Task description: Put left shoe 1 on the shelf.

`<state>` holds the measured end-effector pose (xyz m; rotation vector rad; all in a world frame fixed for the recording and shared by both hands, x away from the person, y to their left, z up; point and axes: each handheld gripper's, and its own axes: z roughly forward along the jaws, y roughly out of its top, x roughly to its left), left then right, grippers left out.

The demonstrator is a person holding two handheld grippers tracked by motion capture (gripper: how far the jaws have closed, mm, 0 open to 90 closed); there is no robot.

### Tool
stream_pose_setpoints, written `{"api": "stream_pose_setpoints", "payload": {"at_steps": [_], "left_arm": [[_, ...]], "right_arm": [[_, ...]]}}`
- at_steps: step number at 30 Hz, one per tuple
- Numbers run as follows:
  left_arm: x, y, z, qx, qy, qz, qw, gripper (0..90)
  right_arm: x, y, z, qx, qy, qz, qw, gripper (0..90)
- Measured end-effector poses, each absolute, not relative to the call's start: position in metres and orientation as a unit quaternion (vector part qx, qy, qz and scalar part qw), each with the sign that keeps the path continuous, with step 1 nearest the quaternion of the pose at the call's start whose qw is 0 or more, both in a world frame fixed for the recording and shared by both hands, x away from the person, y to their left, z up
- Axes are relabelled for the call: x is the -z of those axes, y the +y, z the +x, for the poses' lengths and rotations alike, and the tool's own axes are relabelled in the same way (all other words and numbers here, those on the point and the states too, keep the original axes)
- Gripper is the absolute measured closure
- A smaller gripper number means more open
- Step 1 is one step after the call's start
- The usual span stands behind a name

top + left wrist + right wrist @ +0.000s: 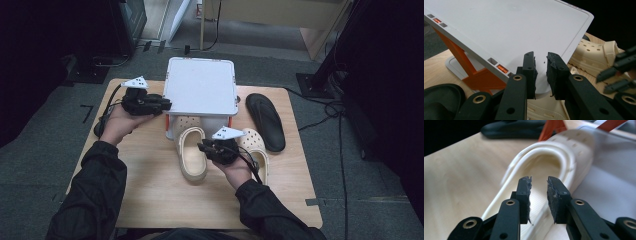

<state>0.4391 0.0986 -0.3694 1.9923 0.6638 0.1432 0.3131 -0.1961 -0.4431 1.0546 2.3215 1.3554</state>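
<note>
A white two-tier rack [200,85] with orange struts [461,57] stands at the table's far middle. One cream clog [192,155] lies in front of it, its holed toe tucked under the top shelf. A second cream clog [256,145] lies to its right, partly under my right hand. My left gripper [166,105] is at the rack's left edge, jaws a little open on nothing [541,70]. Low over the first clog's [564,152] opening hovers my right gripper [204,148], open and empty [539,195].
A black sandal [266,120] lies to the right of the rack on the wooden table [150,195]. Another dark sandal [441,97] lies low beside my left gripper. Cables trail over the carpet around the table.
</note>
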Motion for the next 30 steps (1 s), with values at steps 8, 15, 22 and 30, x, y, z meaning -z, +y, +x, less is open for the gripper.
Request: {"api": "stream_pose_setpoints", "payload": {"at_steps": [8, 15, 22, 30], "left_arm": [[0.369, 0.099, 0.439, -0.061, 0.272, 0.823, 0.495, 77.8], [0.369, 0.099, 0.441, -0.063, 0.271, 0.825, 0.492, 78.2], [0.369, 0.100, 0.443, -0.053, 0.273, 0.823, 0.496, 79.3], [0.370, 0.100, 0.443, -0.054, 0.273, 0.821, 0.497, 79.2]], "right_arm": [[0.462, -0.190, 0.267, -0.458, 0.813, 0.349, 0.088, 73.7], [0.477, -0.189, 0.240, -0.440, 0.829, 0.337, 0.072, 75.5], [0.497, -0.188, 0.235, -0.421, 0.842, 0.331, 0.061, 77.7], [0.504, -0.184, 0.246, -0.406, 0.852, 0.322, 0.081, 78.4]]}}
